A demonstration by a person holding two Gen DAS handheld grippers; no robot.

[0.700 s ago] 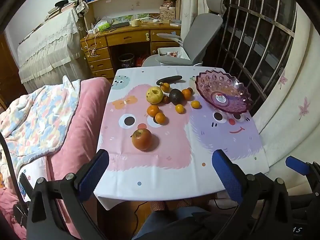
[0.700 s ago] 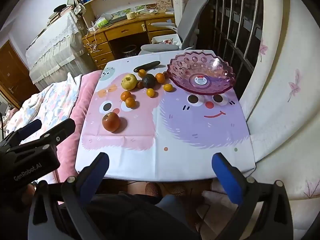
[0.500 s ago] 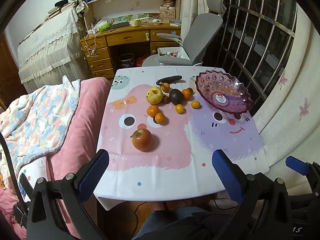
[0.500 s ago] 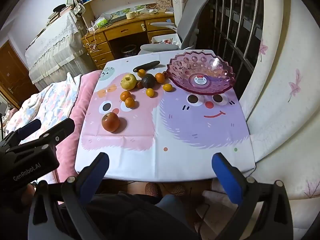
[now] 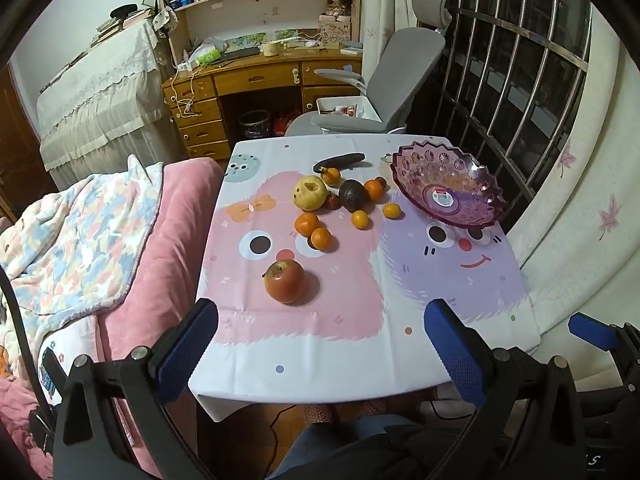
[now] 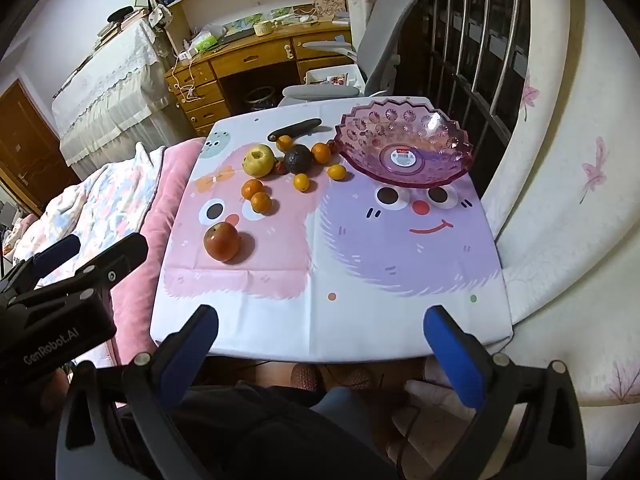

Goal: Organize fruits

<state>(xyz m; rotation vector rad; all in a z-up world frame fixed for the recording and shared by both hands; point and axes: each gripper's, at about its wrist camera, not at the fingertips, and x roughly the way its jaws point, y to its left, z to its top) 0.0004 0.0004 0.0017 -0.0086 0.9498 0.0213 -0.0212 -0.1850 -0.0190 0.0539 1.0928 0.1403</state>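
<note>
An empty pink glass bowl stands at the far right of a small table. Left of it lie loose fruits: a red apple nearest me, a yellow apple, a dark avocado, several small oranges and a dark cucumber at the back. My left gripper hangs open above the near table edge. My right gripper is open too, before the front edge. Both hold nothing.
The table wears a cartoon-print cloth. A pink bed with a patterned blanket adjoins it on the left. Behind stand a grey office chair and a wooden desk. A barred window and curtain flank the right side.
</note>
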